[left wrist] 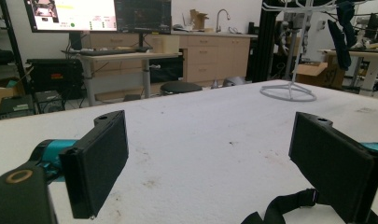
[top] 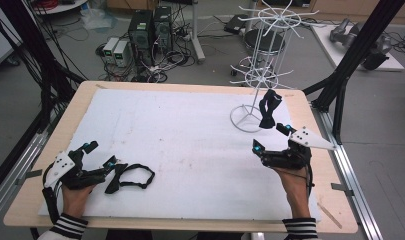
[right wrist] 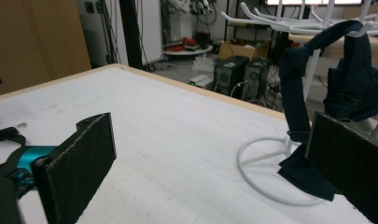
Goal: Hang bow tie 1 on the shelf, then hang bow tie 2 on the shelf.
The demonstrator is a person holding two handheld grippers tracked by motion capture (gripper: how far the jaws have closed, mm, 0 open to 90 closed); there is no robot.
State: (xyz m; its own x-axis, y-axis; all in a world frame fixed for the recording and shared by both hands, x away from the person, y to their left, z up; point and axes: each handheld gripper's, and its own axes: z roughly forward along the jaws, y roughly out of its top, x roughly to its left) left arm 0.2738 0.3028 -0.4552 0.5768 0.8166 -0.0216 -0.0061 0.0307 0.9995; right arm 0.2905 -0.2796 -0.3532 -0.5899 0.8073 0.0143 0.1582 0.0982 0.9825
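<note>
Left gripper (top: 101,154): low at the bench's near-left corner, held in the person's left hand (top: 76,196); jaws apart, nothing between them (the left gripper view shows bare white surface in the gap).
Black strap (top: 131,177): lies flat on the white mat, in a loose loop just beside the left gripper's jaw on its right side; whether the two touch I cannot tell. Its end shows at the bottom edge of the left gripper view (left wrist: 289,207).
Bench (top: 190,87): light wooden top, covered almost fully by a white mat (top: 190,145), faintly stained mid-way.
White wire rack (top: 262,75): stands upright at the far right of the mat on a ring base, with spoked arms at two levels.
Dark cloth piece (top: 268,109): hangs from a lower arm of the rack, its bottom end reaching down by the ring base (navy in the right gripper view (right wrist: 354,70)).
Right gripper (top: 271,138): near-right of the bench, just short of the rack's base, held in the person's right hand (top: 295,186); jaws wide apart, empty.
</note>
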